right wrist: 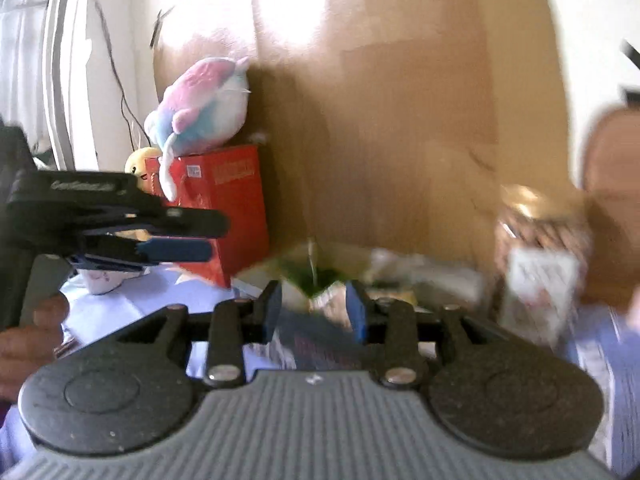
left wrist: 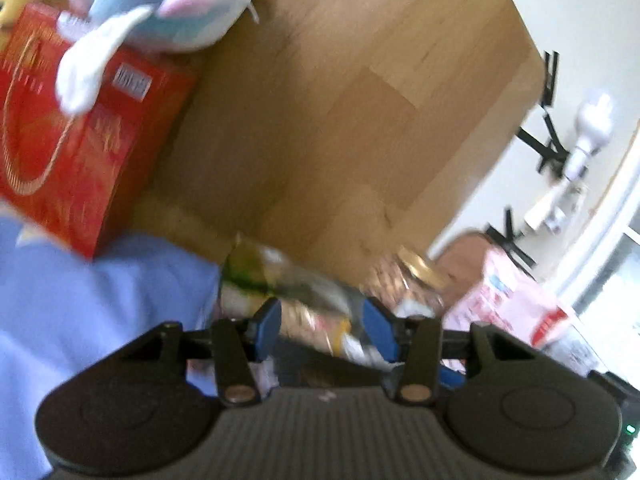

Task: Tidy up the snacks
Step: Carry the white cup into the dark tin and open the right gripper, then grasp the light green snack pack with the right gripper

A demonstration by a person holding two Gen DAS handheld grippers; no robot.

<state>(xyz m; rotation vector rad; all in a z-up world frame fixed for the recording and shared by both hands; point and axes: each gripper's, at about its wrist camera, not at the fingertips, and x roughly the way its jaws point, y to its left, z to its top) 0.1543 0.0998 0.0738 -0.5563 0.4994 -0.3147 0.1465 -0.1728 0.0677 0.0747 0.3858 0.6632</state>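
Both views are blurred by motion. My left gripper (left wrist: 322, 326) is open above a heap of snack packets (left wrist: 304, 292) on a blue cloth (left wrist: 100, 300). A jar with a gold lid (left wrist: 416, 280) stands just right of the heap. My right gripper (right wrist: 316, 312) is open, with a dark snack packet (right wrist: 320, 340) between its blue fingers; I cannot tell if they touch it. The jar also shows in the right wrist view (right wrist: 536, 256), and the left gripper (right wrist: 172, 240) is at the left there, held by a hand.
A large cardboard box (left wrist: 340, 100) stands behind the snacks. A red gift box (left wrist: 72, 152) with a pink and blue plush toy (left wrist: 160, 8) on top sits at the left. A pink packet (left wrist: 508, 300) lies at the right.
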